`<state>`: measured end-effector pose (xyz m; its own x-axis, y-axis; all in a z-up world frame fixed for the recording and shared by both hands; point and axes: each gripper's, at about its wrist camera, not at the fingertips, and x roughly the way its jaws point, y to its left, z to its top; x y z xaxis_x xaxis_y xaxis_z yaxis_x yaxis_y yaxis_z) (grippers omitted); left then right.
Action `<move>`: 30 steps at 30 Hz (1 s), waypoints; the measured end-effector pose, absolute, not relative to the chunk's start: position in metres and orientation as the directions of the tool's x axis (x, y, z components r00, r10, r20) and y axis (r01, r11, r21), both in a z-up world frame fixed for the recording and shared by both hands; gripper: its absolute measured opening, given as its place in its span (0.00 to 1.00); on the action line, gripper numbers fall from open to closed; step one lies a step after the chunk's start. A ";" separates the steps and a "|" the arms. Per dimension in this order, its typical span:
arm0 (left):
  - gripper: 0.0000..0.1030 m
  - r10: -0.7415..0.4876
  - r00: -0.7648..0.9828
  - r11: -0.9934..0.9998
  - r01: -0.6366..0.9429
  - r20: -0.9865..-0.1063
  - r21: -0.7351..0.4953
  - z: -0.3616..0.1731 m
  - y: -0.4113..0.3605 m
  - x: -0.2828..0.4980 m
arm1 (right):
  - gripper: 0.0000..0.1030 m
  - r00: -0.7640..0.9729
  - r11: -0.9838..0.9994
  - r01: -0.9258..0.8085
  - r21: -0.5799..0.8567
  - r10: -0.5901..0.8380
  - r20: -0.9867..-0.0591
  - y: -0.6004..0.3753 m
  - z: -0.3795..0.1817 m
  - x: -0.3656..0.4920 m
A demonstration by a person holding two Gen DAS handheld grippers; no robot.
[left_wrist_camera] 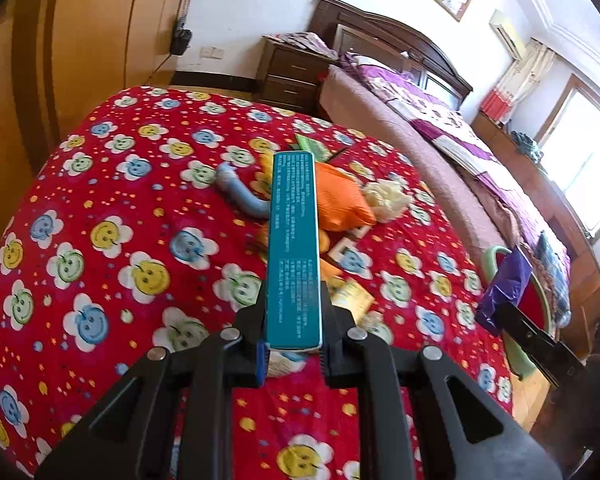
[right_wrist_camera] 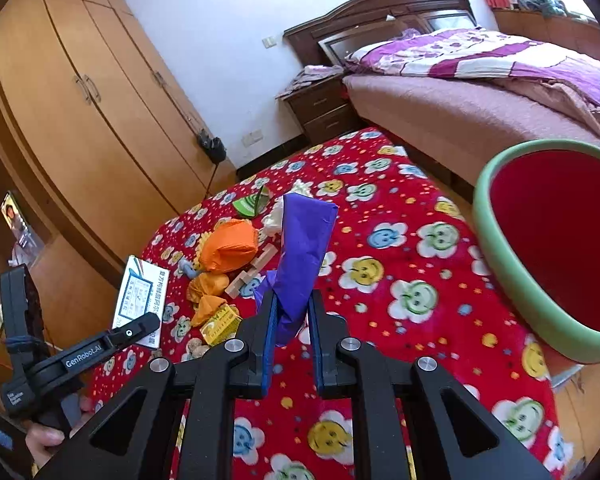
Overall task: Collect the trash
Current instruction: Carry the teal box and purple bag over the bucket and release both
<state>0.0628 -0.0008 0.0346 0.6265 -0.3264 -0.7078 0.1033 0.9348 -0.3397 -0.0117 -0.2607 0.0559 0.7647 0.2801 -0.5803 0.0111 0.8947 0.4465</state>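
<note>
My left gripper (left_wrist_camera: 292,320) is clenched on a teal box (left_wrist_camera: 294,240), which sticks out ahead above the red blanket (left_wrist_camera: 120,208). My right gripper (right_wrist_camera: 292,320) grasps a crumpled purple wrapper (right_wrist_camera: 300,248) (its top stands well clear of the fingers). Below the box, the other trash lies in a heap on the blanket: an orange bag (right_wrist_camera: 230,246), a yellow packet (right_wrist_camera: 220,326), a green wrapper (right_wrist_camera: 252,204). The bin (right_wrist_camera: 512,264), green-rimmed and red inside, stands right of that heap, at the blanket's edge.
</note>
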 end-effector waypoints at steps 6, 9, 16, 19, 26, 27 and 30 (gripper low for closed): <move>0.18 -0.366 0.611 0.924 0.151 -0.702 -0.351 0.042 -0.015 0.051 | 0.14 0.784 0.891 0.035 0.453 0.257 -0.565 -0.277 0.059 -0.032; 0.18 -0.388 0.598 0.917 0.173 -0.702 -0.360 0.044 -0.023 0.048 | 0.14 0.797 0.891 0.047 0.451 0.239 -0.555 -0.285 0.061 -0.043; 0.18 -0.419 0.574 0.906 0.219 -0.703 -0.361 0.050 -0.044 0.038 | 0.14 0.824 0.890 0.075 0.450 0.198 -0.530 -0.305 0.067 -0.067; 0.18 -0.427 0.565 0.904 0.241 -0.706 -0.355 0.052 -0.055 0.034 | 0.14 0.832 0.886 0.088 0.454 0.185 -0.523 -0.314 0.068 -0.074; 0.18 -0.469 0.532 0.883 0.300 -0.705 -0.360 0.055 -0.083 0.031 | 0.14 0.854 0.879 0.123 0.461 0.142 -0.500 -0.337 0.073 -0.094; 0.18 -0.474 0.529 0.880 0.309 -0.704 -0.360 0.056 -0.088 0.031 | 0.14 0.857 0.878 0.129 0.462 0.136 -0.497 -0.340 0.073 -0.097; 0.18 -0.489 0.521 0.871 0.339 -0.700 -0.356 0.058 -0.102 0.032 | 0.14 0.867 0.874 0.148 0.464 0.112 -0.486 -0.352 0.075 -0.104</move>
